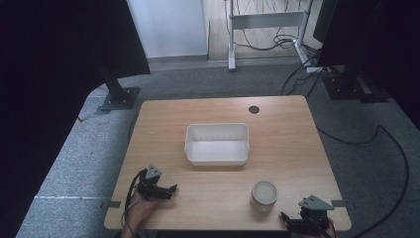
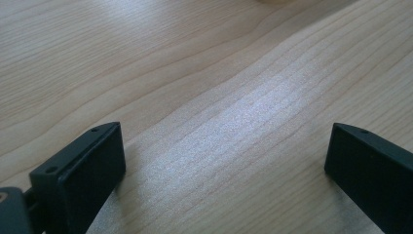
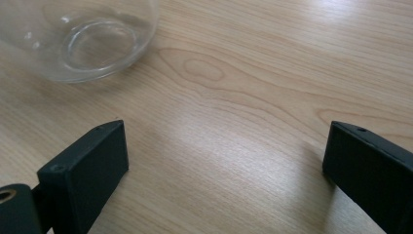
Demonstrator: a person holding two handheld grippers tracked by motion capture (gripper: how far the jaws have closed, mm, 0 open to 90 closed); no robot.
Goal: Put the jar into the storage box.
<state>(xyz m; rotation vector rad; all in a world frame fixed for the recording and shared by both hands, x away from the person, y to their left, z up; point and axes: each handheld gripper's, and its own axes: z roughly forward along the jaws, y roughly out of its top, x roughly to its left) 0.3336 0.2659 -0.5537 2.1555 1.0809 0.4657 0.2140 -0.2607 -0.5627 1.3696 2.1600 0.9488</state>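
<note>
Both grippers idle, jaws wide, nothing held: left gripper [image 1: 172,189] rests on table [image 1: 297,144] well left of jar [image 1: 264,195], right gripper [image 1: 284,217] just right of jar, near table edge. Tub [image 1: 217,145] sits beyond jar, mid-table. Looks like pre-grasp; next, right should swing to jar & straddle it.

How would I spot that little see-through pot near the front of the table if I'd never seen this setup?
Start at the wooden table and find the white rectangular bin at its middle. Come toward the person's edge and a little right: the glass jar stands there alone, just left of the right gripper. It is the one round, clear thing, where the bin is white and boxy.
</note>
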